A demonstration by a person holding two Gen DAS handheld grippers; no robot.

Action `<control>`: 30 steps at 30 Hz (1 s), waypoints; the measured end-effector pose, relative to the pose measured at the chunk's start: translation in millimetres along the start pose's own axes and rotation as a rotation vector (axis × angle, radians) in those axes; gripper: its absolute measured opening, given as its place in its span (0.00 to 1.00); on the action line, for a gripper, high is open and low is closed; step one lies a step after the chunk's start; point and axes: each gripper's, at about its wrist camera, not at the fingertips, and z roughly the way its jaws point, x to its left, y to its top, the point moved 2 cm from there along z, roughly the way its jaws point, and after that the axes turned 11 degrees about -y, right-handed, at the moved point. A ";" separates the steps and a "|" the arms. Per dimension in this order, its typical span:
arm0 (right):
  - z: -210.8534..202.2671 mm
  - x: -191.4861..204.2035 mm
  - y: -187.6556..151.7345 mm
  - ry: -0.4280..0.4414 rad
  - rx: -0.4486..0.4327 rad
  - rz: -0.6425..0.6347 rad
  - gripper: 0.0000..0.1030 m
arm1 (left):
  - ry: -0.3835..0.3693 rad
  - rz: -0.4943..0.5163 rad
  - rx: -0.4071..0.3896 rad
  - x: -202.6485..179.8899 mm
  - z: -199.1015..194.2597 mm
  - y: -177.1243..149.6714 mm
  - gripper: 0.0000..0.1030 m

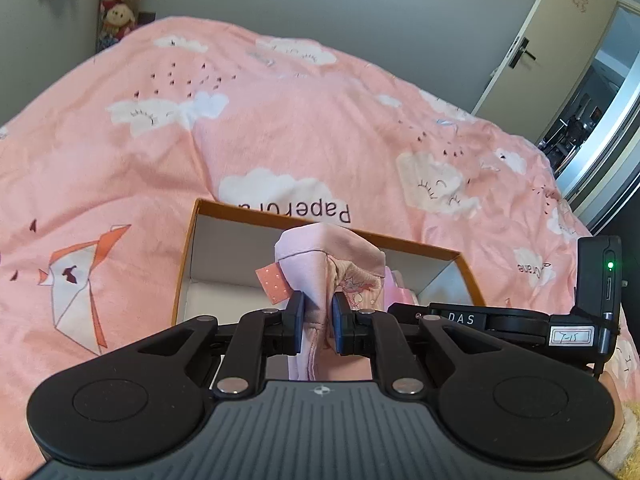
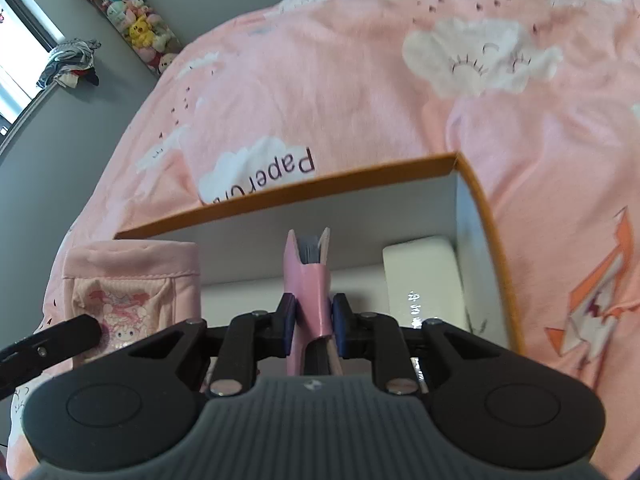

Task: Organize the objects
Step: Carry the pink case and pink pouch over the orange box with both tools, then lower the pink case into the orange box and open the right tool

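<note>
Landmark: the orange-rimmed box [image 1: 188,248] with white inner walls, lying open on the pink bed cover [image 1: 280,120]. The left gripper [image 1: 317,312] has its fingers clamped on a pale pink fabric pouch [image 1: 320,264], held above the box. The right gripper [image 2: 313,316] has its fingers clamped on a pink notebook [image 2: 308,280], upright over the box interior. A white case [image 2: 420,272] rests inside, against the box's right wall.

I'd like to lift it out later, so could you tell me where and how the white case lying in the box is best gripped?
Grip the white case across its narrow width, coming from above. It lies flat in the box's corner, its right side apparently close against the wall, so a sideways approach looks blocked, while its top face is exposed and its left edge seems free.
</note>
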 end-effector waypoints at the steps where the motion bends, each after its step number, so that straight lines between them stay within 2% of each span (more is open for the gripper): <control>1: 3.9 -0.8 0.5 0.000 0.008 -0.001 0.20 | -0.002 -0.008 0.007 2.7 3.2 0.7 0.16; 4: 14.7 -3.3 0.8 -0.015 0.038 -0.015 0.21 | -0.016 -0.023 0.031 7.2 13.5 4.3 0.16; 6: 21.9 -4.4 -0.4 -0.061 0.061 -0.041 0.21 | -0.025 -0.027 0.046 8.3 19.2 4.5 0.16; 9: 24.1 -7.2 -0.3 -0.073 0.059 -0.067 0.21 | -0.028 -0.029 0.063 9.2 27.4 4.6 0.16; 13: 31.7 -4.6 2.4 -0.127 0.077 -0.109 0.26 | -0.037 -0.047 0.078 11.5 34.9 5.3 0.16; 18: 39.1 -6.8 4.6 -0.097 0.113 -0.088 0.27 | -0.031 -0.049 0.094 12.8 39.3 7.1 0.16; 21: 38.6 -3.0 3.6 -0.133 0.115 -0.137 0.31 | -0.035 -0.049 0.108 12.5 44.2 8.0 0.16; 24: 30.1 -3.9 3.0 -0.118 0.092 -0.153 0.31 | -0.044 -0.056 0.110 12.2 47.2 9.1 0.16; 28: 10.4 -3.6 8.9 -0.126 0.009 -0.201 0.31 | -0.052 -0.071 0.110 12.2 51.8 10.1 0.16; 30: 6.5 -3.9 10.1 -0.124 -0.001 -0.220 0.25 | -0.056 -0.078 0.109 11.8 53.7 10.7 0.16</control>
